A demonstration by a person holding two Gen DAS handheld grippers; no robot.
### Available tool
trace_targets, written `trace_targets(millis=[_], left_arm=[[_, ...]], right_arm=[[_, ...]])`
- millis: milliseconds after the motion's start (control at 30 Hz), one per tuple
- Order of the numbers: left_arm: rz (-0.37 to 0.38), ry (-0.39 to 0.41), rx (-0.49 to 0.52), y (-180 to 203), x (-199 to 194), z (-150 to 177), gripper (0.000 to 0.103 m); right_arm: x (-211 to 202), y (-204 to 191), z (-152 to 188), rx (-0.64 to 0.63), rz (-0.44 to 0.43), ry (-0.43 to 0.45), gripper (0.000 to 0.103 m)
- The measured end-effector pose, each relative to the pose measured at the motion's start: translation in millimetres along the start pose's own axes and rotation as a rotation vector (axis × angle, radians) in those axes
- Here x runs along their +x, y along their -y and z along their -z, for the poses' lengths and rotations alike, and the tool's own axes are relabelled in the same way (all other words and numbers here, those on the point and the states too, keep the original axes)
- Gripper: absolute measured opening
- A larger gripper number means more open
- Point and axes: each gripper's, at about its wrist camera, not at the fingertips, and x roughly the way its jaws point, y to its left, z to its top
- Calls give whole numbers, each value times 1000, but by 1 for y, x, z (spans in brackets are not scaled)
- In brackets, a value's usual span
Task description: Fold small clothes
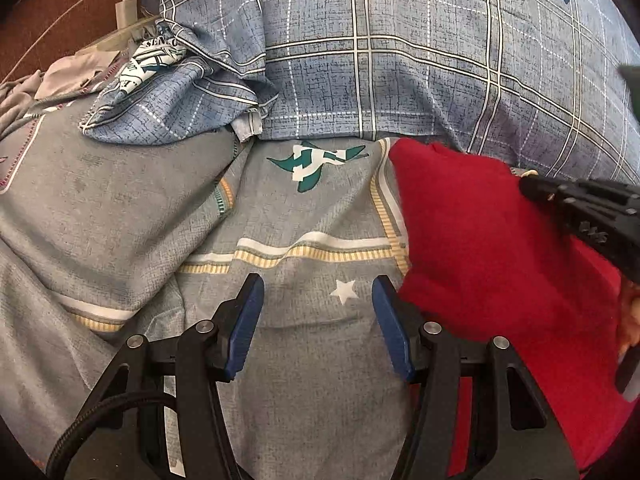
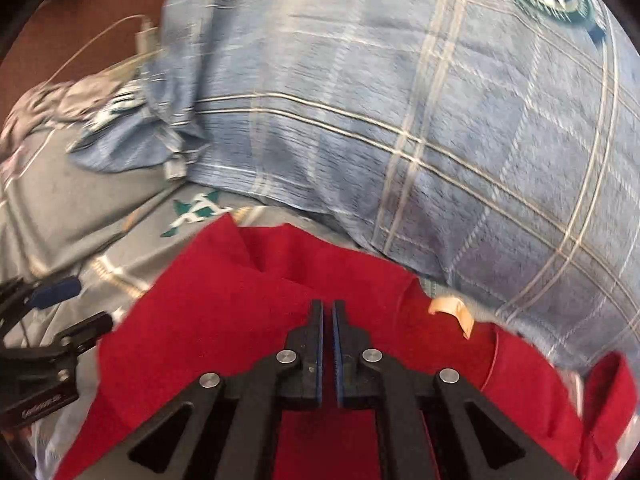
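A small red garment [image 1: 480,248] lies on the grey bedsheet [image 1: 304,216], at the right in the left wrist view and filling the lower half of the right wrist view [image 2: 224,320]. A peach label [image 2: 452,308] shows near its collar. My left gripper [image 1: 318,288] is open and empty over the sheet, just left of the garment's edge. My right gripper [image 2: 328,308] is shut, its jaws almost touching above the middle of the garment; whether it pinches cloth I cannot tell. It also shows in the left wrist view [image 1: 580,212] over the garment.
A blue plaid pillow [image 1: 420,52] lies along the back edge of the bed. Crumpled blue plaid cloth [image 1: 180,96] sits at back left. A white charger and cable [image 1: 124,8] lie on the brown surface beyond.
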Motion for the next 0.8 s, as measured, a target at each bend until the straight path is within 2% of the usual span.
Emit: trace_targets(millis=[100,167,200,233,300,367,433,533,600,633,733,800], left_arm=[[-10,1,-2,-2,1,0,56],[4,20,-19,-4,-3,-2,56],[10,32,-26,-5,-6,-3,56],[14,47,-30,-5,-10,-4,56],[17,73,-26,-4,-15,-6,56],[8,78,-18,-2,-15,-7,56],[2,67,-16,-1,-12,-6,56],[21,64,-23,1,-11,-7,56],[56,69,-10,5,-11,-7,56],[82,63,0,9,-10,-7,56],[154,37,15,19,-7,-6,56],[164,28,36,28,-3,-5,56]], right_arm=[[17,-3,4,5,90,-53,3],[12,-2,5,31,63,-35,3],[6,0,5,51,45,-14,7],[-3,2,4,74,30,4,13],[-22,5,5,122,11,42,51],[-34,2,8,151,-53,78,53],[-33,-15,10,118,-136,43,53],[-14,-43,18,55,-133,-20,41],[0,-49,26,62,-133,-76,40],[0,-50,27,64,-124,-50,40],[-19,-34,31,114,-143,-59,41],[-41,-12,38,153,-113,-11,45]])
